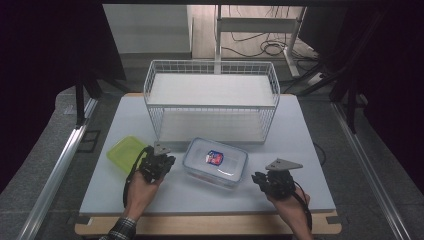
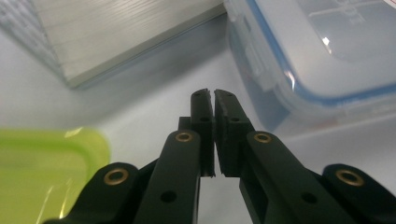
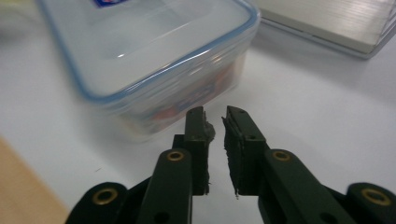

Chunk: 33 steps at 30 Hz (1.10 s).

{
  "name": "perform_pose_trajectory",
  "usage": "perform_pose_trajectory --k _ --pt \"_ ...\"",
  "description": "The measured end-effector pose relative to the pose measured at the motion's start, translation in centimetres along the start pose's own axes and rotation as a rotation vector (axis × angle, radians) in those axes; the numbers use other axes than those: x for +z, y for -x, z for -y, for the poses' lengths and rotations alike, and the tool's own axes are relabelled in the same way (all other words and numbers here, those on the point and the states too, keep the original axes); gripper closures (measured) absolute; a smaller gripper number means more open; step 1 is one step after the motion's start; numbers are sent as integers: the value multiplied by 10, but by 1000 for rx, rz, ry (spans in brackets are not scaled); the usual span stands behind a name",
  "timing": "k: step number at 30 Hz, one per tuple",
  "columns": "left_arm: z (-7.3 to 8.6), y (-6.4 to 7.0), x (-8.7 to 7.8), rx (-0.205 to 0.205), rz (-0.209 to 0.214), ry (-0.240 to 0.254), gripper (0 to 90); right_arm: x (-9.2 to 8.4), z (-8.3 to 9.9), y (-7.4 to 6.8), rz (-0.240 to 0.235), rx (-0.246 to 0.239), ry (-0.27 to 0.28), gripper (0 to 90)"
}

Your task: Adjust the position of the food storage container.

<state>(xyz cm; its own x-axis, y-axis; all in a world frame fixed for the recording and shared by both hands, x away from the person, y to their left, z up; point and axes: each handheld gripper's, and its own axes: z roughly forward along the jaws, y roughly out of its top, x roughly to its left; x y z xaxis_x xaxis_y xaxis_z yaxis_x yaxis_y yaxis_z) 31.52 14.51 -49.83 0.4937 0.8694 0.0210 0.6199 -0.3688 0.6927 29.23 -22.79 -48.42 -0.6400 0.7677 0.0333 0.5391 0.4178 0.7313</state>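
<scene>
A clear lidded container with a blue seal and a red-and-blue label sits mid-table, in front of a white wire basket. A person's hand holds my left gripper just left of the container. In the left gripper view the jaws are shut with nothing between them, and the container lies ahead to the right. My right gripper rests near the container's right front corner. Its jaws stand a narrow gap apart, empty, pointing at the container.
A flat green lid lies left of my left gripper, also shown as the green lid. The basket's pale floor board is just beyond the container. A wooden table edge runs along the front.
</scene>
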Motion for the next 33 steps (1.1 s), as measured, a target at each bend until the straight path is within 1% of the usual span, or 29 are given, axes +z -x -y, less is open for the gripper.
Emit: perform_pose_trajectory --k 1,3,4,5,6,8,9,10,11,12,13,14,15,17,19,20,21,25,28,29,31,32,33 --pt "-3 1 3 3 -14 -7 863 4 -3 1 17 -5 -7 808" --pt "-8 2 8 -11 -22 -13 862 12 -9 5 48 4 -23 825" --pt "-8 2 8 -11 -22 -13 861 12 -9 5 48 4 -23 825" --pt "-11 2 15 -11 -18 -19 861 19 -15 11 50 29 -20 828" --pt "-12 2 17 -17 1 -20 862 22 -18 14 44 39 -16 827" --pt "-10 4 21 -35 64 -22 864 28 -22 17 42 50 -18 824" --pt "-10 4 21 -35 64 -22 870 28 -22 17 42 50 -18 824" --pt "-9 7 22 -25 58 -31 890 34 -25 20 31 59 -22 826" --pt "-8 8 21 -26 75 -37 894 36 -26 21 29 62 -25 826" --pt "-7 10 21 -35 78 -40 897 38 -27 22 28 64 -28 830" --pt "-7 10 21 -35 78 -40 897 38 -27 22 28 64 -28 830" --pt "-5 13 18 -25 82 -48 897 41 -27 23 27 62 -41 841" --pt "-5 13 18 -25 82 -48 897 42 -27 24 25 64 -43 845" --pt "-2 19 14 -29 105 -54 898 44 -28 25 22 64 -56 853" --pt "0 23 11 -14 105 -58 897 46 -28 26 22 67 -55 862" --pt "0 23 11 -14 105 -58 897 46 -28 27 16 67 -56 863" --pt "3 25 7 -21 123 -61 897 47 -29 28 13 71 -54 865" --pt "10 29 1 -28 136 -61 897 50 -30 28 -7 69 -51 868" --pt "13 30 -3 -28 142 -59 896 50 -30 26 -9 56 -50 867" --pt "16 32 -6 -26 150 -60 895 50 -29 25 -15 46 -55 866" --pt "17 32 -7 -19 152 -64 887 51 -29 24 -15 42 -51 866" --pt "18 32 -5 -13 177 -68 866 50 -29 23 -7 32 -54 859" --pt "18 32 -5 -13 177 -68 863 50 -29 23 -10 31 -54 849"
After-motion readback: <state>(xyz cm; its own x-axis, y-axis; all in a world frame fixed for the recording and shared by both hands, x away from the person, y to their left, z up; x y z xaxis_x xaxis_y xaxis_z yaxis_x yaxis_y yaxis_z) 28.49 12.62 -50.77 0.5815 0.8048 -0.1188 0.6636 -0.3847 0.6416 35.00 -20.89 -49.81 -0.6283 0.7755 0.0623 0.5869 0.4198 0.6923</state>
